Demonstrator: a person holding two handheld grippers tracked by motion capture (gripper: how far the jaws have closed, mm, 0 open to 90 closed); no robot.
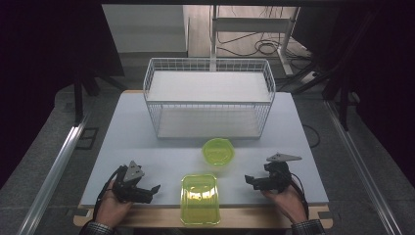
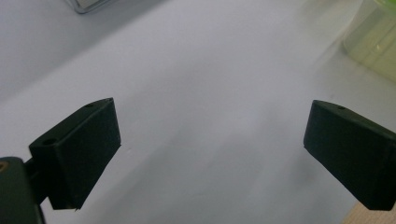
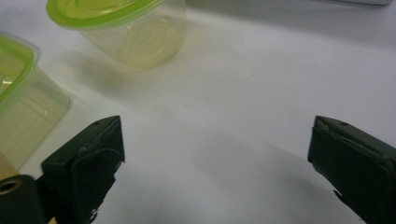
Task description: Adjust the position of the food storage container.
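Note:
Two clear plastic containers with yellow-green lids stand on the white table [image 1: 147, 161]. The round container [image 1: 218, 151] [image 3: 126, 28] sits mid-table in front of the wire basket; the rectangular container [image 1: 199, 198] [image 3: 18, 102] sits at the front edge, its corner visible at upper right in the left gripper view [image 2: 376, 39]. My left gripper [image 1: 152, 190] [image 2: 210, 149] rests low at front left, open and holding nothing. My right gripper [image 1: 250, 181] [image 3: 217, 163] rests at front right, open too, jaws pointing toward the containers.
A white wire basket [image 1: 209, 98] with two shelf levels stands at the back of the table. A wooden strip [image 1: 147, 218] edges the table's front. Cables and a stand's legs lie on the floor [image 1: 264, 46] beyond.

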